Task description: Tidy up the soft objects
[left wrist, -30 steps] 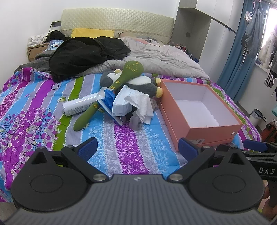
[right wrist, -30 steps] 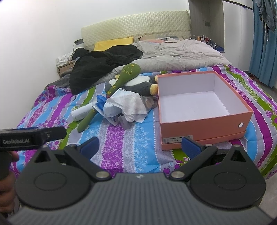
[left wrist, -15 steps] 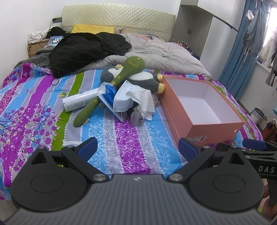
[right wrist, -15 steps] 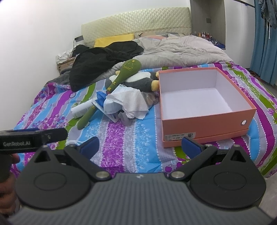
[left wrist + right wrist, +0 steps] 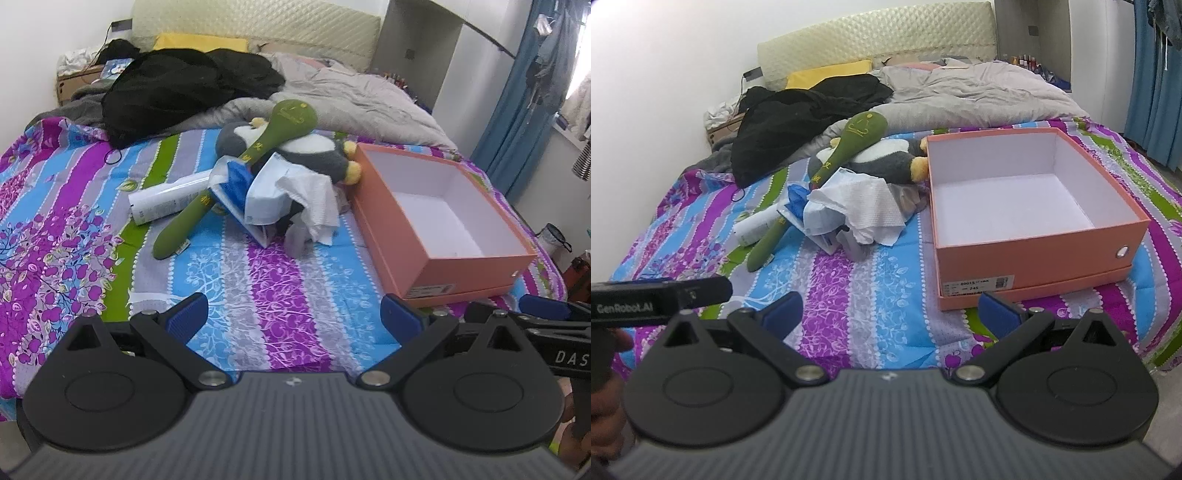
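both spread wide and empty – left gripper (image 5: 291, 315) and right gripper (image 5: 890, 314), low over the striped bedspread (image 5: 258, 280), well short of the pile

heaped just left of the empty orange box (image 5: 1027, 236): green plush paddle (image 5: 236, 177) across a grey penguin plush (image 5: 314, 153), white tissue (image 5: 871, 206) in front – all light, squashy, likely snag-prone

best pinched mid-handle on the paddle

Left gripper (image 5: 293, 319): black ribbed body, two round black discs, silver screws at the pivots, blue pads on angled black fingers (image 5: 186, 315). Right gripper (image 5: 890, 314) looks identical. White lettering shows: "GenRobot.AI" on one side bar, "DAS" on the other.
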A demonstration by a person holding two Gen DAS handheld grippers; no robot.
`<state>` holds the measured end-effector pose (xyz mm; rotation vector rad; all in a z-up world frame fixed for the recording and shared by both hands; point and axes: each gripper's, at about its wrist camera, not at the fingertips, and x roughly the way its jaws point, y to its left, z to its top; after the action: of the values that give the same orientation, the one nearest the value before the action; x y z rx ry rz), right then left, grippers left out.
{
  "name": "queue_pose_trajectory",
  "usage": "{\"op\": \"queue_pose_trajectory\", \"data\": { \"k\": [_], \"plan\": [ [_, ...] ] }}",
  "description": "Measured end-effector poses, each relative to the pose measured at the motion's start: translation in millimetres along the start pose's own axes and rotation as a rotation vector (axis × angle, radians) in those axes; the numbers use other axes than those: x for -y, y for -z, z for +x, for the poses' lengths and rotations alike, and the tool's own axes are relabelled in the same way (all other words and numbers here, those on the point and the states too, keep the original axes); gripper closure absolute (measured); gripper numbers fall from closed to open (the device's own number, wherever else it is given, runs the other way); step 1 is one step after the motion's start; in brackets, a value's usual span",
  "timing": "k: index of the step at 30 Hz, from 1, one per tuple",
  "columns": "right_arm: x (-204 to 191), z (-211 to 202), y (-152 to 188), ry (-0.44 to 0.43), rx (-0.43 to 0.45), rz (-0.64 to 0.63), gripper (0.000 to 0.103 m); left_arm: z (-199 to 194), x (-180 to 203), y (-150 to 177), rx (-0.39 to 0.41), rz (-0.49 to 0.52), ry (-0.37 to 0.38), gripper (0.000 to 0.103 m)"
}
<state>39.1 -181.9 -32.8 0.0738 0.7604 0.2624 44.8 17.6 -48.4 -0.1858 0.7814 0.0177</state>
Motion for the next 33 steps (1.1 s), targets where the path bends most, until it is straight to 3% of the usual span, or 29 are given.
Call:
{"op": "queue_pose_trajectory", "data": {
  "k": [13,18,21,23,25,33],
  "plan": [
    [2.2,49.6,-11.2,0.016,-0.05,0.004,0.0,50.7,-27.6,-16.5,-0.031,-0.035,-0.036,0.002],
    [2.9,70.8,-18.1,0.0,-0.06,0.009,0.0,69.1,-32.6,-19.9,-0.004,-0.018,-0.04,0.003],
    [0.4,87.0,-27.2,-0.005,-0.059,0.01,0.007,81.7,-36.1,-23.2,0.013,-0.027,-0.044,0.004],
    [-1.5,98.7,-33.2,-0.026,-0.06,0.011,0.012,91.8,-39.7,-25.7,0.016,-0.04,-0.04,0.008],
    [-3.1,111.3,-39.3,-0.049,-0.066,0.013,0.025,103.6,-43.1,-27.3,0.013,-0.045,-0.042,0.013],
    [-10.5,157.2,-59.8,-0.134,-0.065,0.024,0.027,166.8,-58.1,-26.8,-0.066,-0.055,-0.016,0.032]
  ]
}}
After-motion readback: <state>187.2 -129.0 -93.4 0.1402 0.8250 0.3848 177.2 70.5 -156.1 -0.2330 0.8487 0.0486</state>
